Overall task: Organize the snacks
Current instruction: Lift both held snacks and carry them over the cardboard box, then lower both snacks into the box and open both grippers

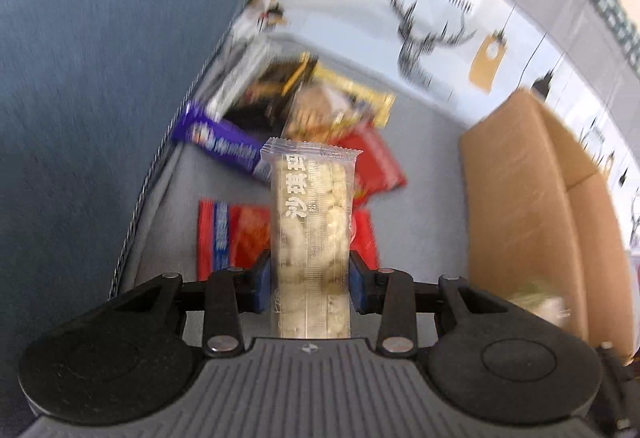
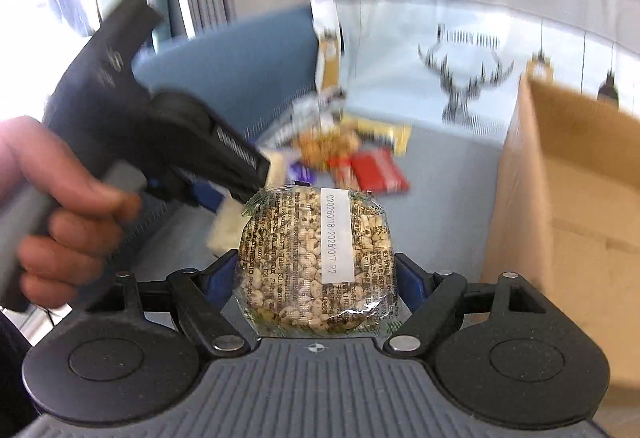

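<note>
My left gripper (image 1: 310, 286) is shut on a long clear-wrapped pale snack bar (image 1: 310, 230) and holds it upright above the grey table (image 1: 420, 198). My right gripper (image 2: 316, 278) is shut on a round puffed-grain cake (image 2: 316, 258) in clear wrap with a white label. A pile of snack packets lies ahead: a purple bar (image 1: 224, 146), red packets (image 1: 380, 162), a yellow packet (image 1: 356, 98). The pile also shows in the right wrist view (image 2: 352, 154). The left gripper (image 2: 168, 134), held in a hand, appears at the left of the right wrist view.
An open cardboard box (image 1: 532, 222) stands to the right of the pile; it also shows in the right wrist view (image 2: 572, 222). A blue chair back (image 1: 100, 78) is at the left. A white wall panel with a deer print (image 1: 428, 38) is behind the table.
</note>
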### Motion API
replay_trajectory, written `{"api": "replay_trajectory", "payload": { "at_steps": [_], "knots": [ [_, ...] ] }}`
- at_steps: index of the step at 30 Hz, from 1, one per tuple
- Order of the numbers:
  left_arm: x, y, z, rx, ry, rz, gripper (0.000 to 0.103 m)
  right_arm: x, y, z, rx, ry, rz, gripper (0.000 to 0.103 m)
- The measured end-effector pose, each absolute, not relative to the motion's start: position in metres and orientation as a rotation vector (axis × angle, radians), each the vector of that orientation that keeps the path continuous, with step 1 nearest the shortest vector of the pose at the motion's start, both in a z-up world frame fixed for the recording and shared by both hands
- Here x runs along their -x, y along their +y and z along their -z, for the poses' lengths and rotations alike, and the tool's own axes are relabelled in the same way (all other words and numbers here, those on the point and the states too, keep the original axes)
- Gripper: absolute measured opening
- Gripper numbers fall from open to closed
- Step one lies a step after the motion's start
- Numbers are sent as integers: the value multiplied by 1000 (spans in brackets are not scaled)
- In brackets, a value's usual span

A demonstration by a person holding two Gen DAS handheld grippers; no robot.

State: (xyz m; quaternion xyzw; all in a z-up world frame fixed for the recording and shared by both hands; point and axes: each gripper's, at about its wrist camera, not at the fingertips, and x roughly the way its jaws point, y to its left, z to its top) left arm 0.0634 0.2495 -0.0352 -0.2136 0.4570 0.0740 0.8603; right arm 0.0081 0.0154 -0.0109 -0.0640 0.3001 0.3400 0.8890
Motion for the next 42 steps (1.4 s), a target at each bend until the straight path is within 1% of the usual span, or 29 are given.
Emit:
{"api": "replay_trajectory", "payload": {
  "at_steps": [6,10,13,18,23,29,34,42],
  "knots": [
    [-65,227,7,439,799,-126,41,-26,-24,-64,88,421,-668,81],
    [-70,200,-12,413,682,-76,41,-58,-59,-86,49,354,-562,81],
    [-76,173,-24,387,602,-28,41,-79,-89,-79,25,336,-453,81],
    [-91,124,-33,364,522,62,41,-96,-138,-55,-7,431,-353,81],
    [-106,73,-34,358,487,158,41,-104,-174,-52,14,411,-276,81],
    [-116,13,-28,273,487,242,41,-122,-203,-39,-55,477,-201,81],
    [-114,-6,-18,219,494,279,41,-120,-215,-37,-66,482,-180,81],
    [-114,-7,-10,205,510,287,41,-119,-217,-39,-61,480,-173,81]
  ]
}}
